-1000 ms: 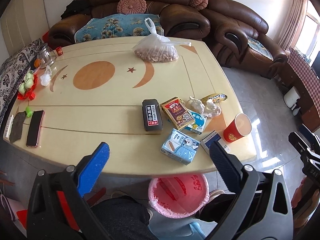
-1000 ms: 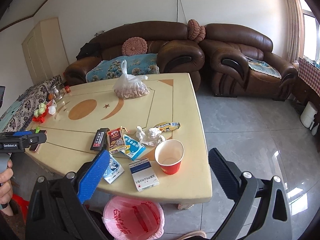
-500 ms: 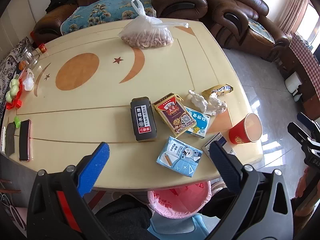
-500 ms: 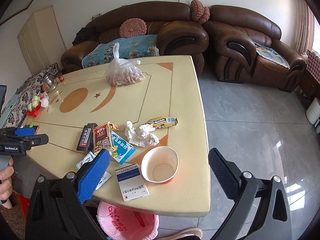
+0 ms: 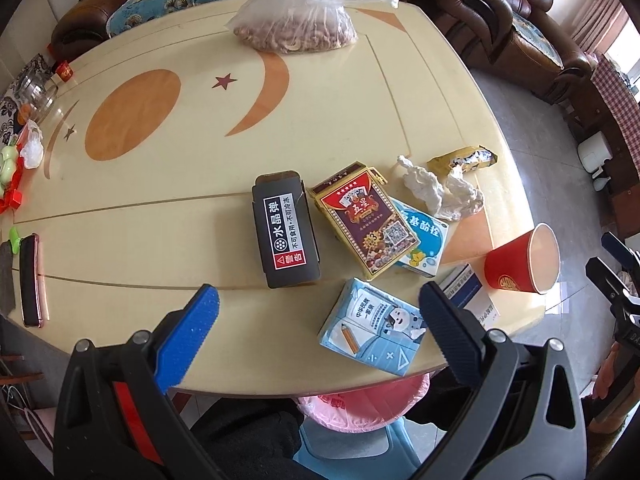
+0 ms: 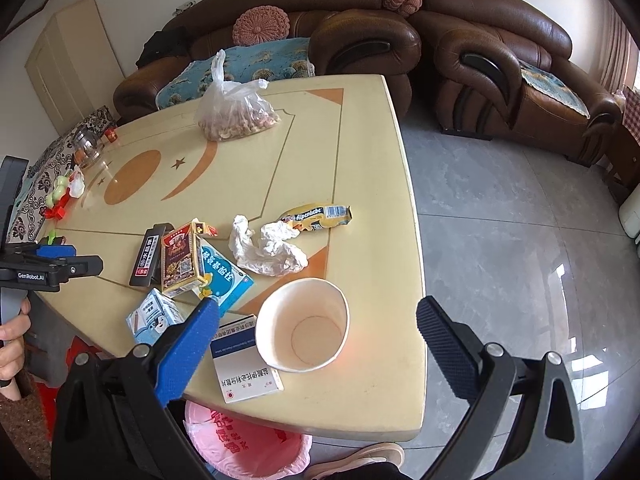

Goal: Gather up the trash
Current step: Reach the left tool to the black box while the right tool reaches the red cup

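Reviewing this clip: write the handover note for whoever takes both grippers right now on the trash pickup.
Left gripper: open, empty, above the near table edge by the black box.
Right gripper: open, empty, above the red paper cup.
On the table: cup, crumpled tissues, yellow wrapper, red card box, blue-white boxes, carton.
Pink-lined bin sits below the near edge.
Done: nothing gripped yet.
Left: every piece, probably the cup first.

Red paper cup [image 5: 520, 264], pink bin liner [image 6: 248, 444], cream table [image 5: 360, 120] with orange moon inlay
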Demonstrator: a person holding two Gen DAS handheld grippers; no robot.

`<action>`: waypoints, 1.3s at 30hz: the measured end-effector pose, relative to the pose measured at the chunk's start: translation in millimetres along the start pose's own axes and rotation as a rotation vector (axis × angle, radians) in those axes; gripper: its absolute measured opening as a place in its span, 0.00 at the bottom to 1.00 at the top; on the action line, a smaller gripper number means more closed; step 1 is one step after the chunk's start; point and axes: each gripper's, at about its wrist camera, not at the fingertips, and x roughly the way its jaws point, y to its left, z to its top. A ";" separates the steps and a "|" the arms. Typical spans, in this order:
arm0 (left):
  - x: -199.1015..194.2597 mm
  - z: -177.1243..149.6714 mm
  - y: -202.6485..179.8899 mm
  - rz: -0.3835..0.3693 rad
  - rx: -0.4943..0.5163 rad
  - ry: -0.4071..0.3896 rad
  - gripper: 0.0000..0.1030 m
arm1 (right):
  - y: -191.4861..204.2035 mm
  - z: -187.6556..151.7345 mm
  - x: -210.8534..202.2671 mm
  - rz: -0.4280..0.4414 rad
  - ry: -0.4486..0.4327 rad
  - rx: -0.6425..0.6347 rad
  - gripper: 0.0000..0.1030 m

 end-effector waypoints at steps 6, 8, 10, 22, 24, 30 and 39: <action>17.7 7.3 5.6 0.019 -0.001 0.023 0.95 | -3.1 -1.0 14.6 0.007 0.029 0.000 0.94; 24.9 9.5 8.1 0.020 -0.011 0.037 0.95 | -4.1 -1.3 19.6 0.008 0.039 0.003 0.94; 32.8 11.8 10.4 0.030 -0.022 0.050 0.95 | -5.0 -1.4 25.2 0.009 0.049 0.005 0.94; 68.4 21.5 18.1 0.028 -0.042 0.107 0.95 | -14.4 -5.5 51.7 0.021 0.101 0.031 0.94; 72.3 22.0 19.5 0.034 -0.044 0.112 0.95 | -13.9 -6.1 55.8 0.026 0.111 0.031 0.94; 84.2 24.2 27.4 0.029 -0.057 0.133 0.95 | -15.7 -6.5 63.2 0.016 0.126 0.029 0.94; 105.8 30.2 33.8 0.020 -0.071 0.168 0.95 | -14.0 -10.2 75.7 0.019 0.152 0.021 0.94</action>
